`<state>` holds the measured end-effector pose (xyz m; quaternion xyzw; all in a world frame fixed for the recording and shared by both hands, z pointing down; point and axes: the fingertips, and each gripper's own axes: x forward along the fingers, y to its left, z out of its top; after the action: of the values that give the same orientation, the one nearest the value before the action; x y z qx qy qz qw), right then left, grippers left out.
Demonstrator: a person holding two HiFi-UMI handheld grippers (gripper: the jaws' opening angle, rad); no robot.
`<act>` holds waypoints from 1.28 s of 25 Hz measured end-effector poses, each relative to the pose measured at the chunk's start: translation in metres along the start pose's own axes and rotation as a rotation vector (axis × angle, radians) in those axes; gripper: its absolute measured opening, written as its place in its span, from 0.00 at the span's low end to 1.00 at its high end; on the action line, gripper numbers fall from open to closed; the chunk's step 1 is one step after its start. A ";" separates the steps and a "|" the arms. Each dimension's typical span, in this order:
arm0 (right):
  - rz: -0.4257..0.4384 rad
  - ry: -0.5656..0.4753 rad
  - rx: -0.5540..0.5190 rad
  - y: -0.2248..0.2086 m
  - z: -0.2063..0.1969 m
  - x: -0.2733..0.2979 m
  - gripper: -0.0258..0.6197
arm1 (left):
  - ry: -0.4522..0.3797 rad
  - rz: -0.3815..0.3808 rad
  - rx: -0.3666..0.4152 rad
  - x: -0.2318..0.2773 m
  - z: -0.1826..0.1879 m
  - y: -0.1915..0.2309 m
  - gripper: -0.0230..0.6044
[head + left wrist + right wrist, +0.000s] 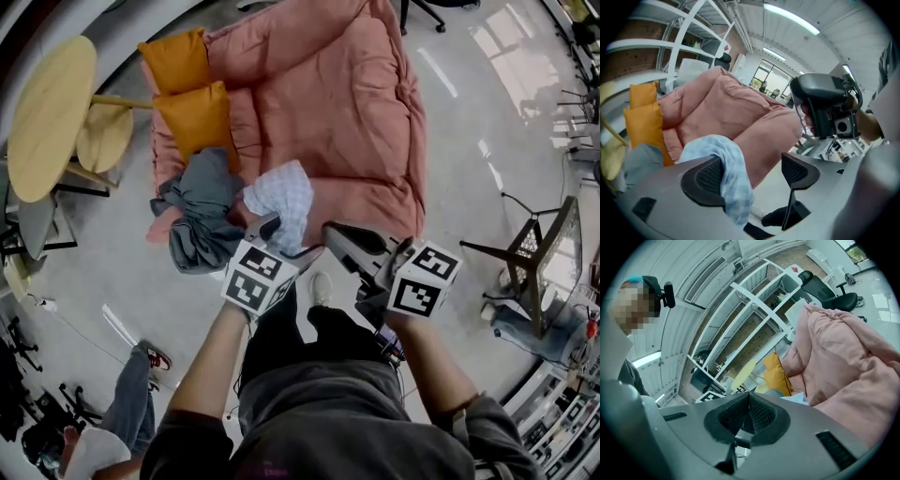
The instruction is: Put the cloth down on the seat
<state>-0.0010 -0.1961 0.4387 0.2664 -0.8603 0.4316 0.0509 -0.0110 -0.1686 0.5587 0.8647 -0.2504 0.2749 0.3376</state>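
Cloth (281, 202), pale blue and checked, sits bunched at the front edge of the pink seat (347, 103), with part of it draped over one pad of my left gripper (267, 232). My left jaws stand wide apart around it, not pinching; the other pad is bare, with the seat's rounded front rim beyond it. My right gripper (342, 241) hovers just beside, off the seat's front edge over the floor (487, 122), jaws clenched together on nothing. A grey garment (202, 216) touches the cloth on the left and spills over the seat's front-left corner. Two orange cushions (192, 108) line the left edge. Past them stands a round yellow tabletop (52, 112). Shiny floor runs along the seat's right edge, between it and a metal-legged stand (534, 258).
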 end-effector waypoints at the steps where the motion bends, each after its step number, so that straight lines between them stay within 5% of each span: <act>1: 0.002 0.002 0.002 0.001 -0.002 0.001 0.06 | 0.010 -0.036 -0.009 0.009 -0.006 -0.005 0.66; 3: 0.003 0.004 0.007 0.001 -0.004 0.001 0.06 | 0.024 -0.036 0.020 0.021 -0.011 -0.008 0.66; 6: 0.000 0.000 0.007 0.003 -0.003 0.000 0.06 | -0.031 0.117 0.086 0.003 0.006 0.005 0.66; 9: -0.007 -0.007 0.006 0.002 -0.001 -0.004 0.06 | -0.127 0.187 0.052 -0.027 0.023 0.016 0.66; 13: -0.003 -0.014 0.005 0.003 0.000 -0.003 0.06 | -0.107 0.301 0.096 -0.047 0.021 0.033 0.63; 17: -0.004 -0.005 0.010 0.003 -0.005 -0.003 0.06 | -0.079 0.195 0.162 -0.035 0.017 0.008 0.60; 20: -0.008 -0.010 0.008 0.001 -0.001 -0.004 0.06 | -0.095 0.194 0.233 -0.034 0.027 -0.004 0.60; 23: -0.014 -0.018 0.005 -0.002 0.003 -0.007 0.06 | -0.086 0.099 0.218 -0.018 0.020 -0.016 0.60; 27: -0.009 -0.014 0.008 -0.002 0.003 -0.006 0.06 | 0.038 -0.006 0.157 0.031 -0.021 -0.014 0.60; 29: -0.009 -0.013 0.010 -0.001 0.002 -0.008 0.06 | 0.033 0.019 0.163 0.029 -0.017 -0.011 0.60; 32: -0.012 -0.022 0.015 -0.004 0.005 -0.011 0.06 | -0.063 0.161 0.163 -0.008 0.011 0.007 0.60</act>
<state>0.0110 -0.1973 0.4347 0.2768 -0.8559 0.4349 0.0420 -0.0170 -0.1793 0.5497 0.8747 -0.3062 0.2933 0.2350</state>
